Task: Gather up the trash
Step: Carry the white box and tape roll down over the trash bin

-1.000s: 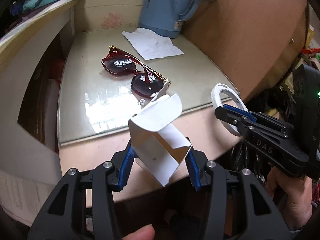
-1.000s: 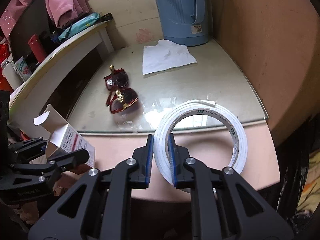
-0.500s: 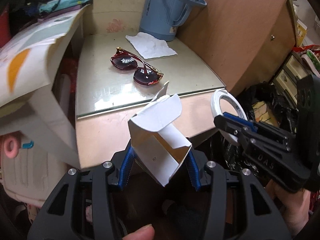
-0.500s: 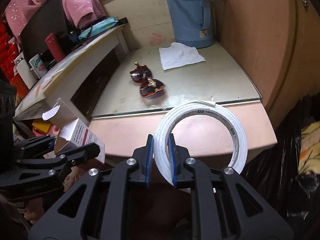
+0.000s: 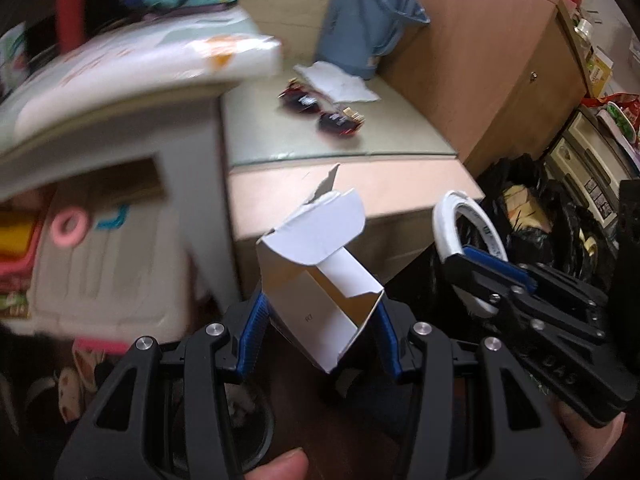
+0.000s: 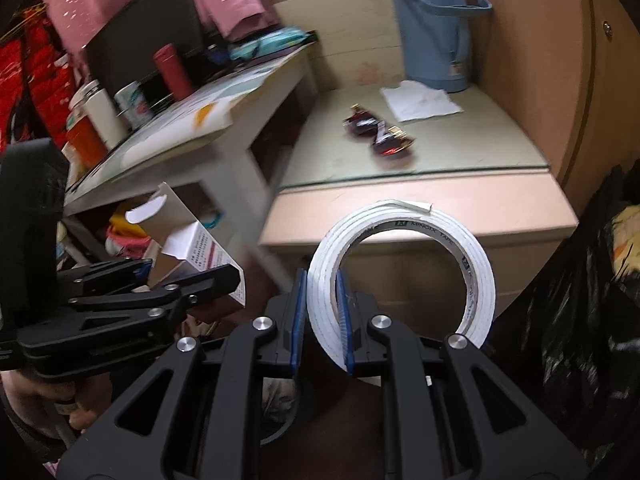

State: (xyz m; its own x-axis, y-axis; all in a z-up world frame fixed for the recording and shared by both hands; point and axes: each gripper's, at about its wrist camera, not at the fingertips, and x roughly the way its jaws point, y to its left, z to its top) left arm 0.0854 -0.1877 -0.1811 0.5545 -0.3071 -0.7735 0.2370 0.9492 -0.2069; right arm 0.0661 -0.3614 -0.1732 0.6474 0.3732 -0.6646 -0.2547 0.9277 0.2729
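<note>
box: open carton (image 5: 320, 288) clamped in my left hand-held gripper (image 5: 320, 320)
tape: roll (image 6: 400, 272) pinched in my right hand-held gripper (image 6: 322, 320)
change: both pulled back off the table (image 6: 420, 196) in the last second
bag: black trash bag (image 6: 580, 300) to the right, probably next
left behind: tissue (image 6: 420, 100), sunglasses (image 6: 378, 134)

The carton (image 5: 320, 292) is thin matt cardboard, white outside and brown within, its flap edge torn rough. The tape roll (image 6: 404, 272) looks like smooth white paper-faced tape. The left hand-held gripper (image 5: 320, 320) is matt black plastic with ribbed blue pads and shiny metal rivets. Behind the carton, the desk (image 5: 384, 140) carries a glossy glass sheet over pinkish laminate, with glossy sunglasses (image 5: 322, 110) and a crumpled paper napkin (image 5: 338, 82).
</note>
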